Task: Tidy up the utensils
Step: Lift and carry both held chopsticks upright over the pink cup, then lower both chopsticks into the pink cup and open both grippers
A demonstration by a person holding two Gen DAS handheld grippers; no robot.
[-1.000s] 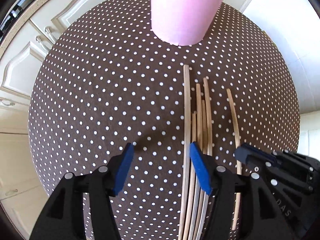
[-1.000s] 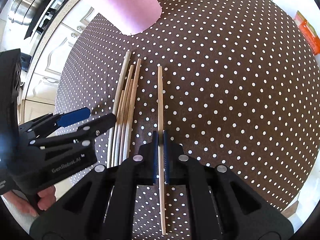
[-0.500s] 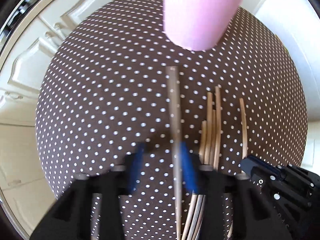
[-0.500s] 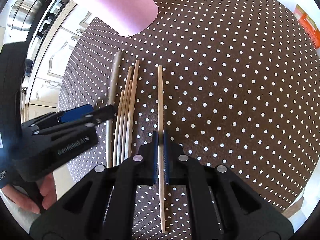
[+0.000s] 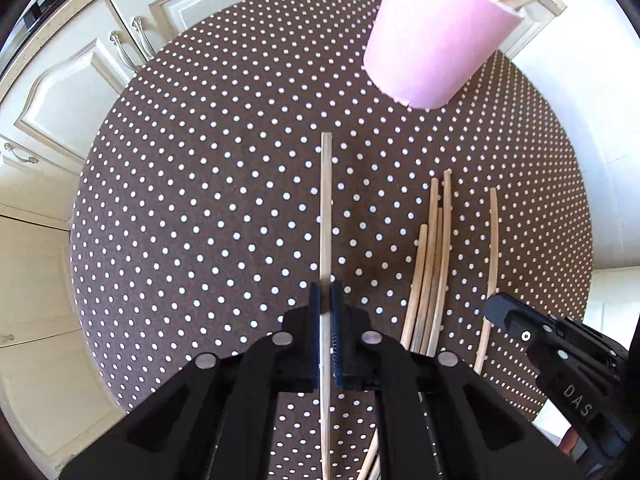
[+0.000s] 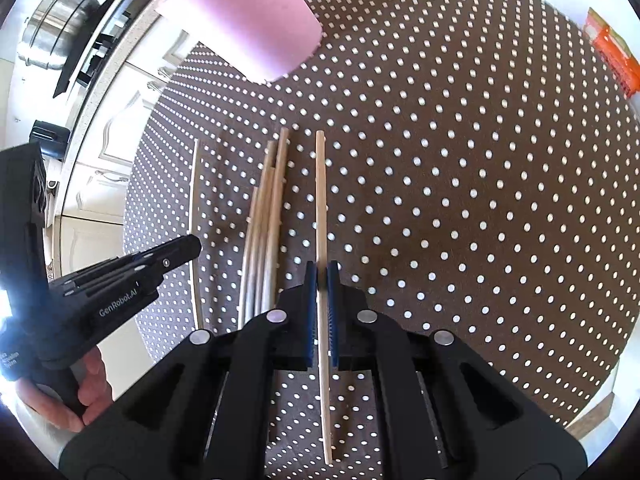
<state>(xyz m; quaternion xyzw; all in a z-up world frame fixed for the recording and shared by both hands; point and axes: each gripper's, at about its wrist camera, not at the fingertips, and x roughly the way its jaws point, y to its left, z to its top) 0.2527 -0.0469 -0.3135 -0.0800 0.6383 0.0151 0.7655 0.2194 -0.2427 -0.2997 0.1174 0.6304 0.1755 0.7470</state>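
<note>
Each gripper pinches one wooden stick between its blue pads. The left gripper (image 5: 327,300) clamps a stick (image 5: 326,216) that runs straight ahead past its jaws and back beneath them. The right gripper (image 6: 321,280) clamps a second stick (image 6: 321,200) the same way. Between the two grippers, four loose sticks (image 5: 432,264) lie bundled on the dotted tablecloth (image 5: 200,200). One pink cup (image 5: 436,36) stands ahead of both jaws, with about three sticks poking from its rim.
</note>
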